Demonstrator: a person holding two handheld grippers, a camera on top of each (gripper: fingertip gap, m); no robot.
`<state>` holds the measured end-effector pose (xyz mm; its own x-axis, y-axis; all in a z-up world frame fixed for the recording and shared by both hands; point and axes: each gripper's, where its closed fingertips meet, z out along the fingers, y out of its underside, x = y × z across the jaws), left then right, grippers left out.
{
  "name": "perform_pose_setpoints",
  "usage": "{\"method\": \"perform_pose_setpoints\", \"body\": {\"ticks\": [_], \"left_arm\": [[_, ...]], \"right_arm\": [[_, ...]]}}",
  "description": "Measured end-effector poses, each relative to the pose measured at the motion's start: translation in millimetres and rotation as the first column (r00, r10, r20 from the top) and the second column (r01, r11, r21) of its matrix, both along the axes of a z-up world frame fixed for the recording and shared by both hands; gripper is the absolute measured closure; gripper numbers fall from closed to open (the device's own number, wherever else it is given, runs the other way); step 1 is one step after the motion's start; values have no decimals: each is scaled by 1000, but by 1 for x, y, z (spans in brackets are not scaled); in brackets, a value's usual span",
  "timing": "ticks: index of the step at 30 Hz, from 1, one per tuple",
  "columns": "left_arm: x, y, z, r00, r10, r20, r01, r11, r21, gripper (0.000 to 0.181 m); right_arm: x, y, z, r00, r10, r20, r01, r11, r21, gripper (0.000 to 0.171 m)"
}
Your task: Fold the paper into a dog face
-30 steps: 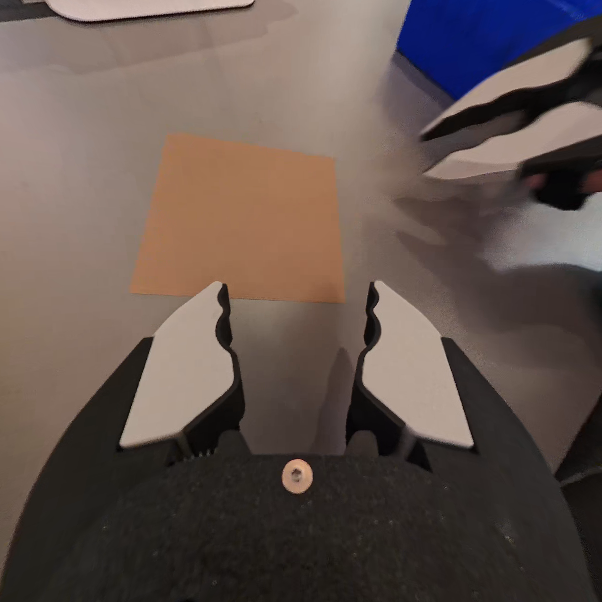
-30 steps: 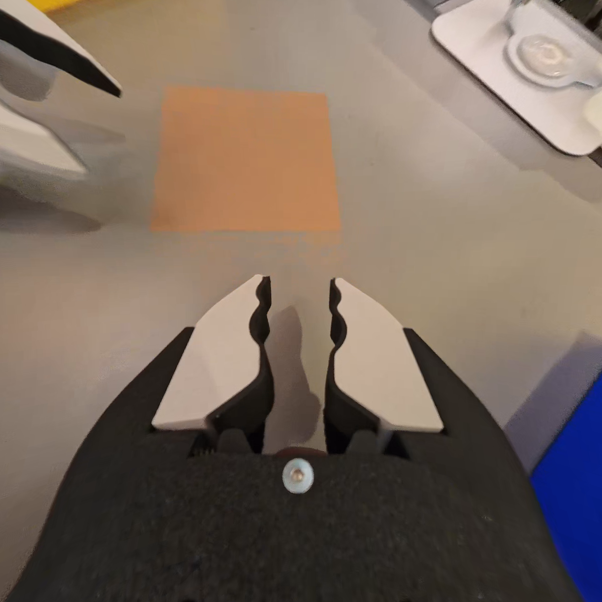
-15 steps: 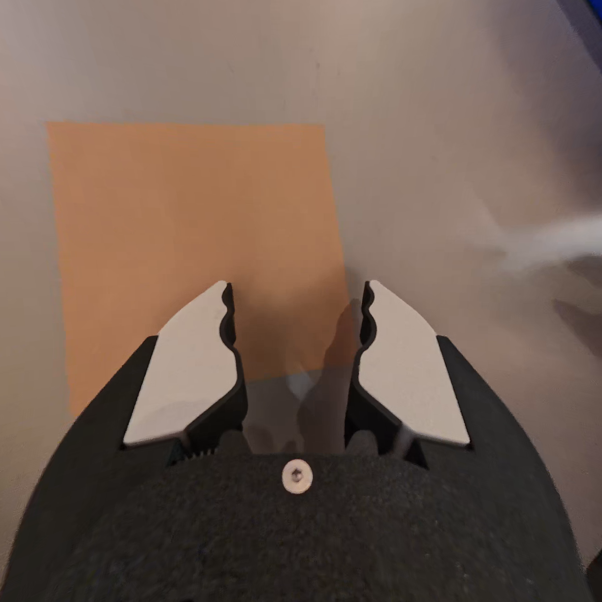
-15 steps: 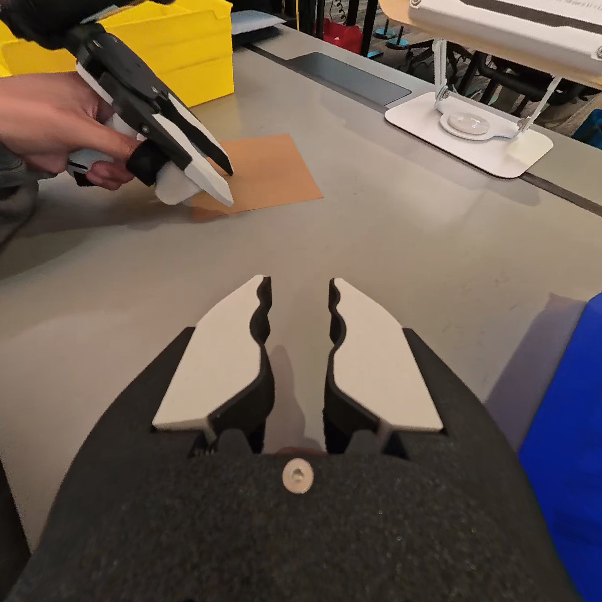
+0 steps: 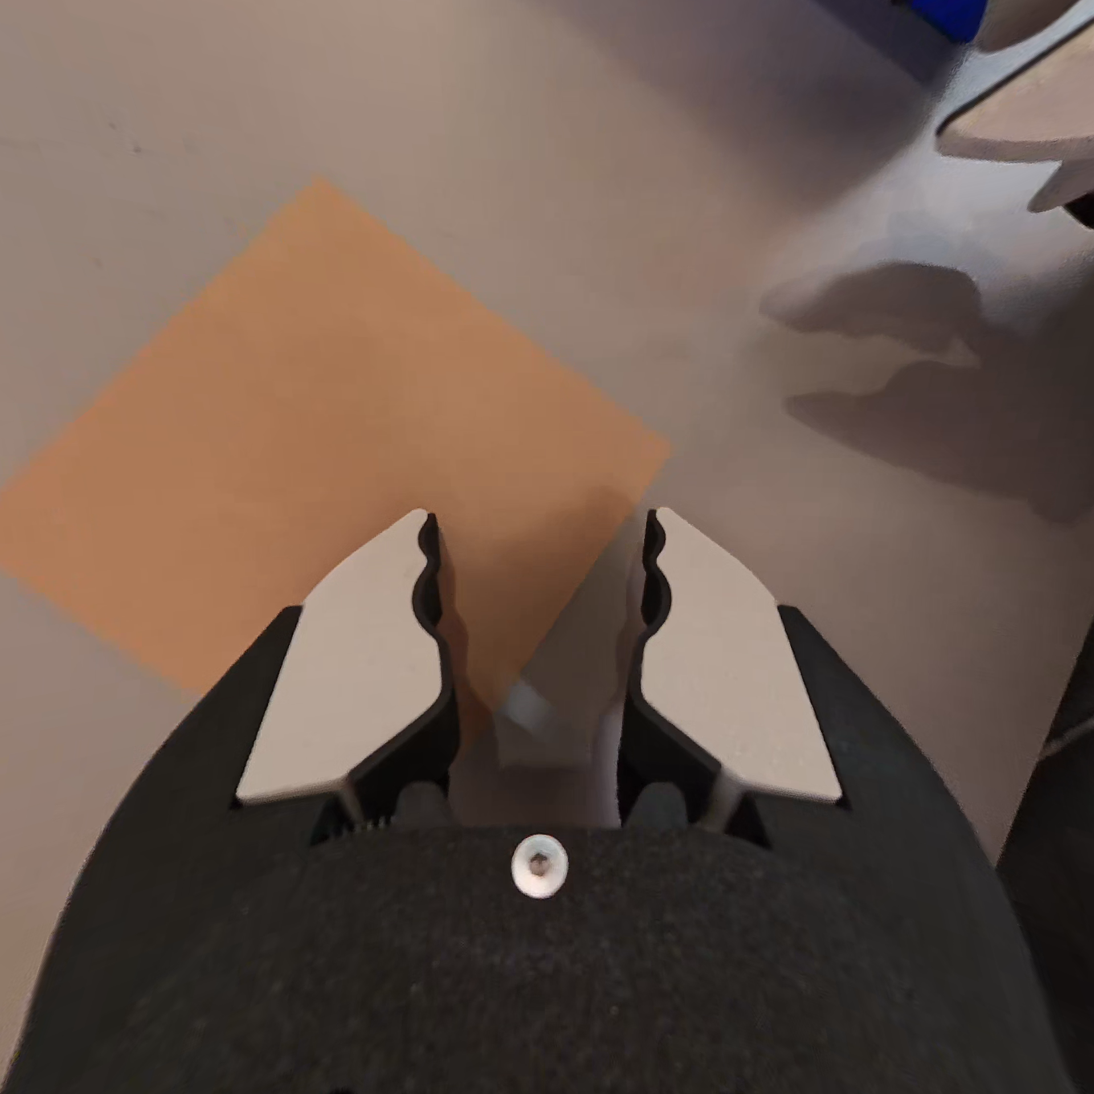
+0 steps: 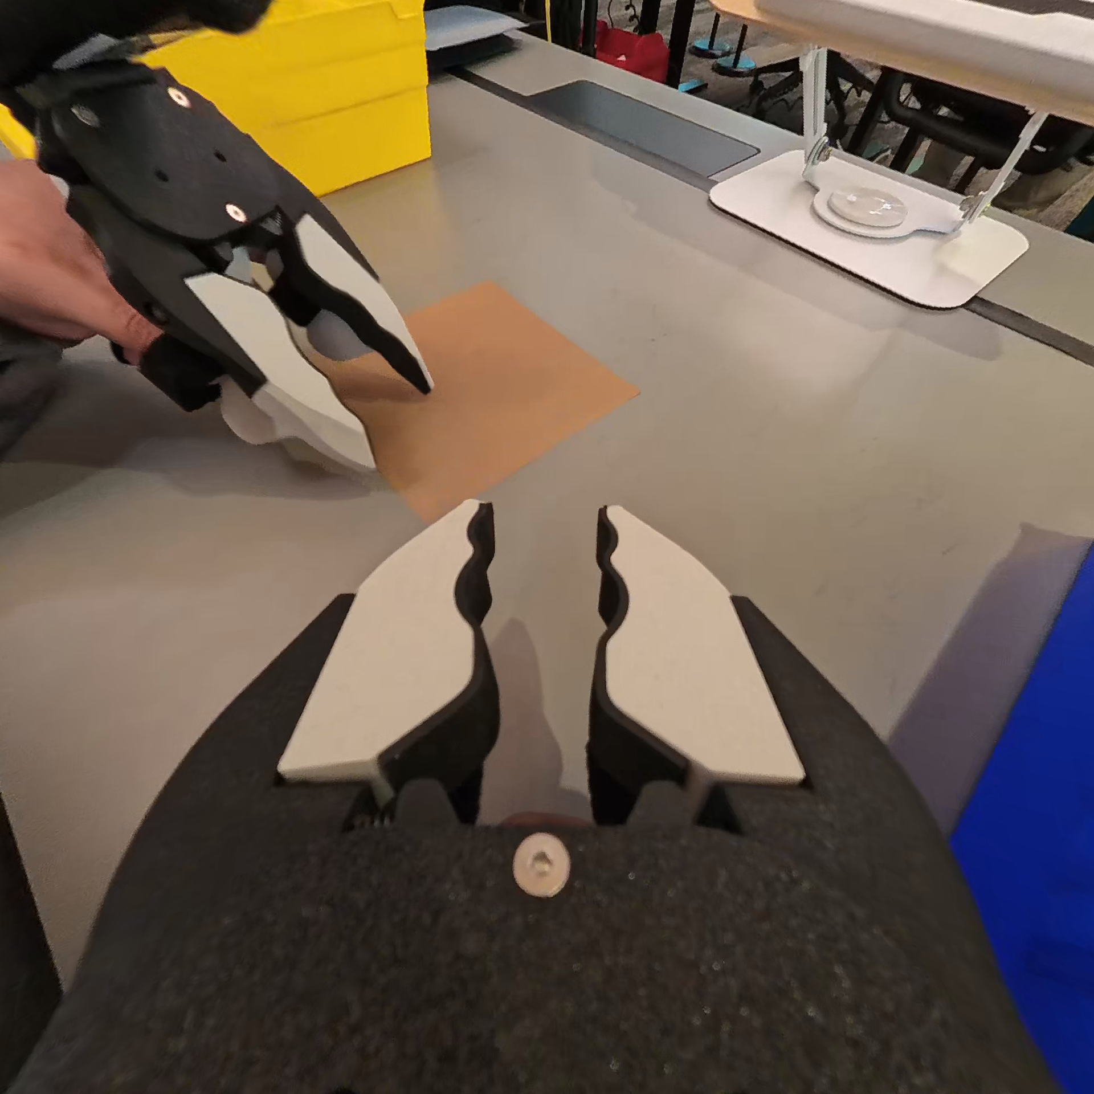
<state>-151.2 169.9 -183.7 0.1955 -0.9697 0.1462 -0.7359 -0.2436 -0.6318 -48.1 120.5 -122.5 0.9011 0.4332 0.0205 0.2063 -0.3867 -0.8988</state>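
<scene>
A: Looking at the left gripper (image 5: 540,515) first. Hovering with jaws spread wide, clamping nothing, straddling the near corner of the brown paper square (image 5: 331,426).

B: Lying flat on the grey table (image 5: 533,148), unfolded, turned like a diamond in the left wrist view. Showing no crease anywhere.

A: Seeing the same left gripper (image 6: 391,408) from the right wrist view, tilting down over the paper's (image 6: 503,385) left side. One white finger (image 6: 308,408) resting at the sheet's edge; touching or just above, cannot tell. Being held by a bare hand (image 6: 47,284).

B: Turning to the right gripper (image 6: 543,508). Hanging above bare table (image 6: 769,473), jaws parted by a moderate gap, gripping nothing. Pointing at the nearest corner of the sheet, just short of it.

A: Appearing blurred at the upper right of the left wrist view, that right gripper (image 5: 1030,118), well apart from the paper.

B: Noting the surroundings: a yellow bin (image 6: 331,95) beyond the paper, a white stand (image 6: 870,231) far right, something blue (image 6: 1030,829) along the right edge.
</scene>
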Motion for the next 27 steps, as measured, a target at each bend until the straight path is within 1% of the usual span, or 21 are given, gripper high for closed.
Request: {"method": "perform_pose_setpoints", "body": {"ticks": [2,4,6,7,8,10,11,13,14,16,19,21,23,27], "left_arm": [[-10,0,12,999,41,33,-42,999,10,118],[-24,3,27,989,118,93,-121,992,27,120],[-43,10,32,968,221,119,-229,972,58,131],[-52,13,30,961,250,114,-259,963,72,131],[-57,14,28,960,261,106,-270,959,83,134],[-61,13,22,962,263,75,-268,961,72,140],[-60,13,19,963,261,65,-265,962,60,142],[-56,13,13,962,266,51,-269,962,46,159],[-56,15,8,960,279,33,-281,959,43,163],[-55,19,-1,957,291,-5,-291,956,39,171],[-59,28,-9,948,315,-50,-312,948,61,181],[-60,33,-9,947,318,-51,-316,947,50,181],[-59,40,-9,945,320,-61,-317,947,53,181],[-49,58,-10,948,310,-76,-303,949,91,181]], "right_arm": [[-1,0,0,1000,3,-6,-3,1000,0,139],[-7,7,2,999,30,-21,-30,999,-16,140],[-18,22,-3,996,93,-3,-93,993,-80,149],[-20,36,-5,993,111,34,-107,990,-94,153],[-23,50,-10,988,130,80,-120,986,-115,155],[-28,83,-21,972,160,170,-136,980,-144,171],[-30,98,-31,963,177,202,-141,973,-183,171],[-35,119,-53,949,224,220,-157,945,-285,171],[-37,126,-61,946,232,225,-154,935,-320,171],[-37,137,-65,946,227,232,-145,936,-322,171],[-31,138,-72,942,211,261,-115,933,-341,171],[-27,132,-74,943,201,266,-103,934,-341,171],[-22,121,-74,948,193,252,-94,930,-356,171],[-14,85,-74,957,165,238,-64,921,-383,171]]}}
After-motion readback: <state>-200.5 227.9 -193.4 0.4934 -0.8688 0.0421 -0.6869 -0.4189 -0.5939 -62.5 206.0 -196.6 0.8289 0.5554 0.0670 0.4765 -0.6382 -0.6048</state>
